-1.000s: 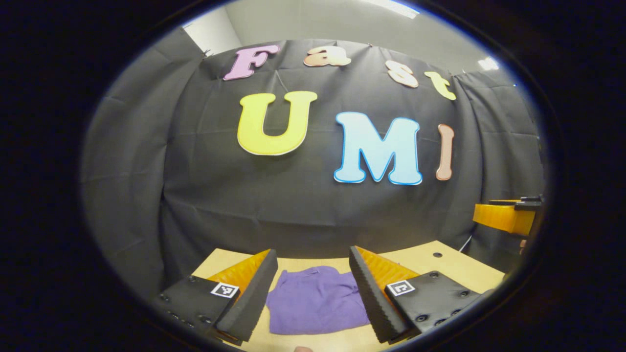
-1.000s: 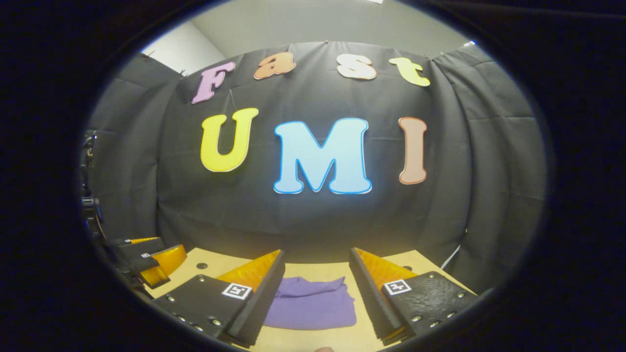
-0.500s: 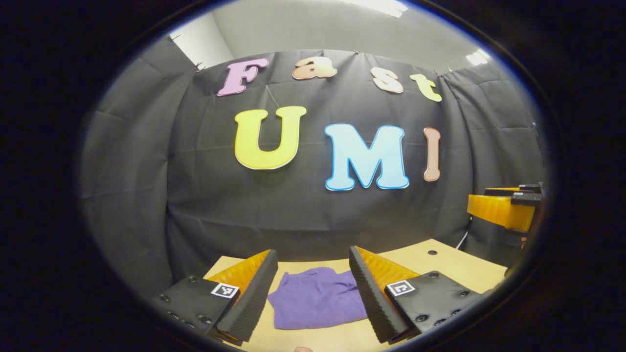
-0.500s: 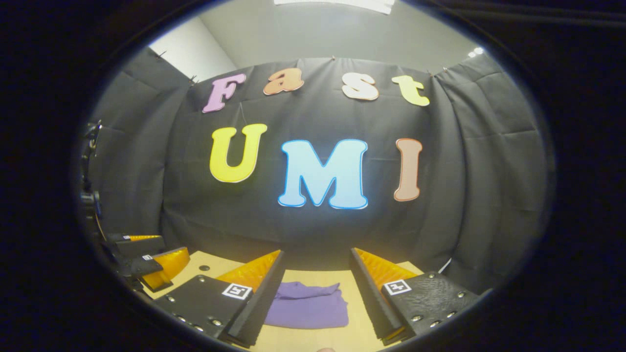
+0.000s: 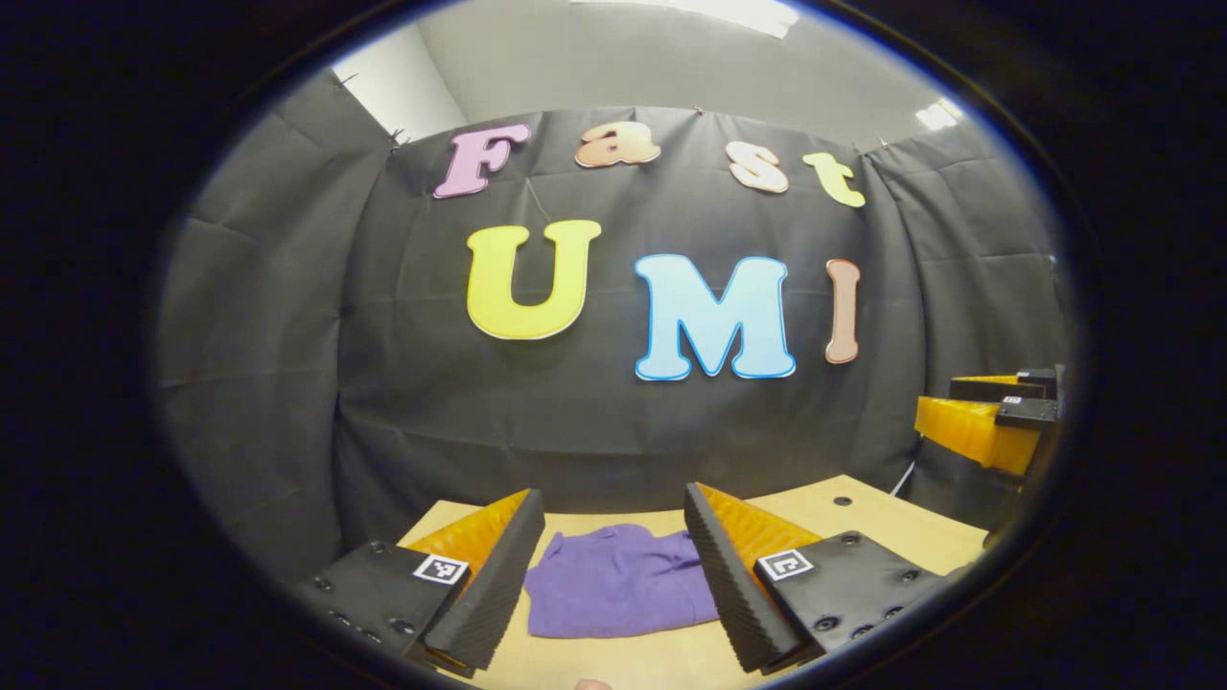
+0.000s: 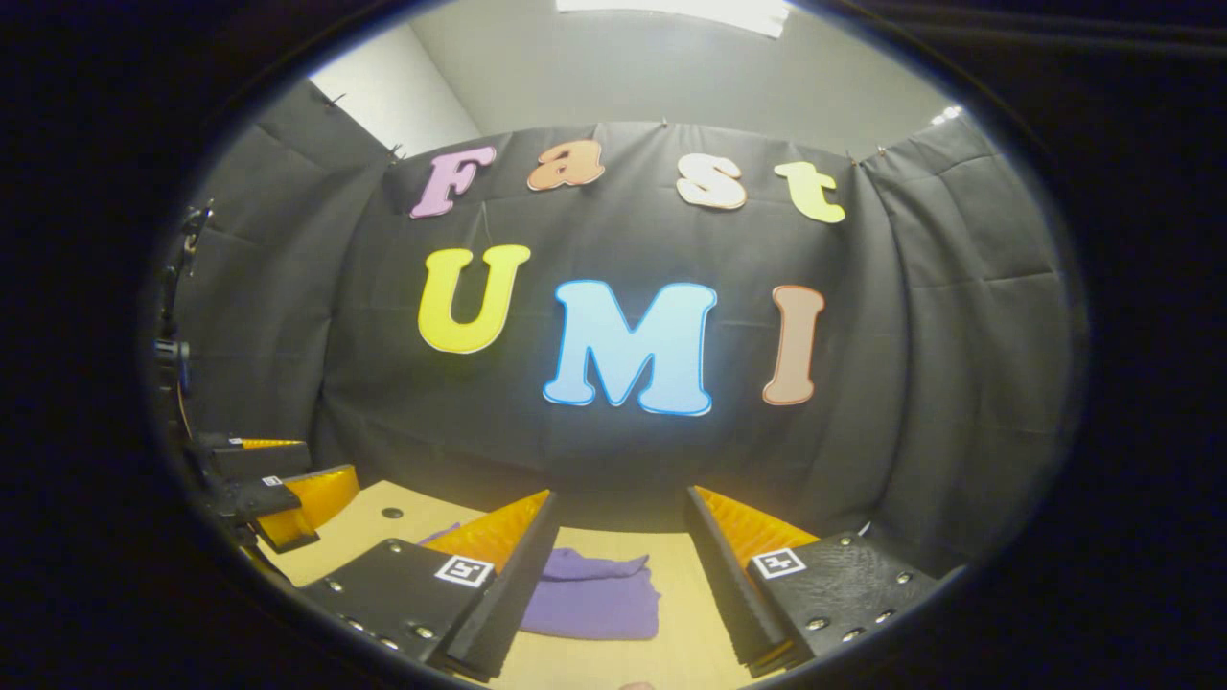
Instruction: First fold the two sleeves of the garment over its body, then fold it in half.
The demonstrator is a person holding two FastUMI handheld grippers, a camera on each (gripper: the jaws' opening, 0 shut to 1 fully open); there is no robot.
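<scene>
- Left gripper [image 5: 613,575] hangs above the near edge of the table [image 5: 891,522] with its fingers spread wide and nothing between them; the purple garment [image 5: 618,585] lies on the wood below and beyond the tips, untouched.
- Right gripper [image 6: 613,580] is likewise spread apart and empty, held clear above the table [image 6: 383,537], with the garment [image 6: 594,599] showing in the gap between its fingers.
- Compared with a second ago, both cameras have tipped upward and pulled back: more ceiling shows, the garment sits lower and looks smaller, and in the right gripper view it has slid toward the left finger.
- My reading is that both hands are backing away from a finished fold and no further grasp is being set up.
- Garment is a compact, roughly rectangular bundle with no sleeve sticking out, so the sleeve folds and the halving look done.
- In the left gripper view its long axis runs side to side across the table, roughly parallel to the back wall; a rumpled, thicker edge faces the wall and the flatter edge faces the grippers.
- Which end is collar or hem I cannot tell.
- Each view also catches the other gripper at its outer edge, well apart from the garment.
</scene>
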